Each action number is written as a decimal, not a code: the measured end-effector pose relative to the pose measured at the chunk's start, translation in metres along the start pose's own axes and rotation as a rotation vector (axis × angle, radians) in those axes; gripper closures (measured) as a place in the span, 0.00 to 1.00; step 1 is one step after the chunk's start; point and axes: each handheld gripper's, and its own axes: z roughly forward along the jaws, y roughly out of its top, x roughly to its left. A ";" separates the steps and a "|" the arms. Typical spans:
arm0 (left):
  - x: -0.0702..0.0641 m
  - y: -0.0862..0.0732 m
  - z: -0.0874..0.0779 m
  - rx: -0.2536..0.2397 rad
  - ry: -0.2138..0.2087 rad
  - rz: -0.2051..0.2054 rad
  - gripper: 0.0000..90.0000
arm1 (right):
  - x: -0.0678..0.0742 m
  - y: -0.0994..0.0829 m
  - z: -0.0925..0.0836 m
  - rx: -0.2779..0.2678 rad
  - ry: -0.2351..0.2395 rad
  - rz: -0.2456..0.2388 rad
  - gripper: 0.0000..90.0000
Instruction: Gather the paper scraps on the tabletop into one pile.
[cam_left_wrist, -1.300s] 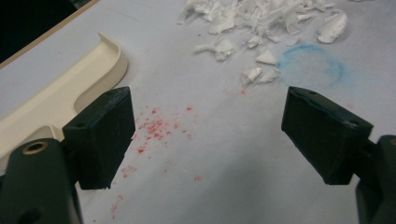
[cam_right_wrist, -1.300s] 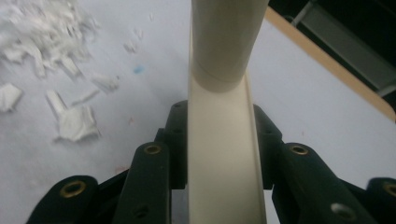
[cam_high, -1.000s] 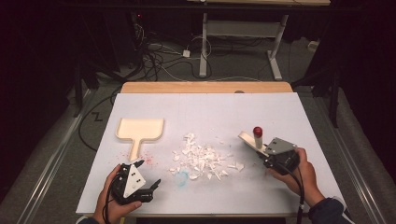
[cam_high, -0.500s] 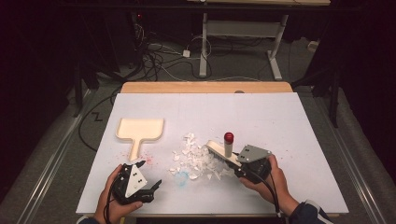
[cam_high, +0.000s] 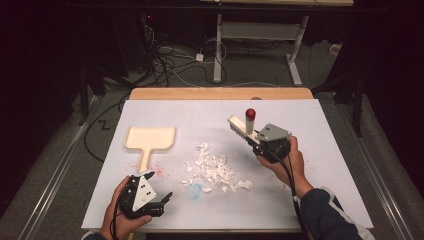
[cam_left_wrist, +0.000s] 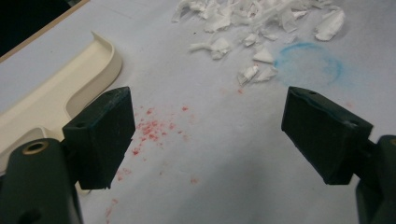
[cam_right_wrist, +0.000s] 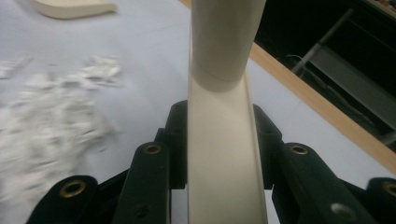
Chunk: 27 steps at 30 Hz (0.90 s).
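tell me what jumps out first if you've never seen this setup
The heap of torn white paper scraps in the middle of the white table draws the eye first. To its right, the right gripper is shut on a cream brush with a red-tipped handle, held above the table. At the left lies a cream dustpan, and near the front edge the left gripper rests with its jaws open.

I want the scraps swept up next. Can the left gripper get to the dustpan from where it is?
Probably yes. The left gripper is open and holds nothing, and the dustpan lies just ahead of it on the table, its handle pointing toward the gripper, with nothing between them.
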 end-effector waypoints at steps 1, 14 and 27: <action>0.000 0.000 0.000 0.001 -0.002 -0.003 0.19 | -0.004 0.001 0.009 0.008 -0.013 -0.011 0.76; 0.002 -0.004 -0.001 0.005 -0.012 -0.014 0.19 | 0.022 0.019 0.092 0.061 0.056 -0.146 0.76; 0.001 -0.003 -0.001 0.009 -0.007 -0.015 0.19 | 0.064 0.021 0.065 -0.076 0.390 -0.294 0.75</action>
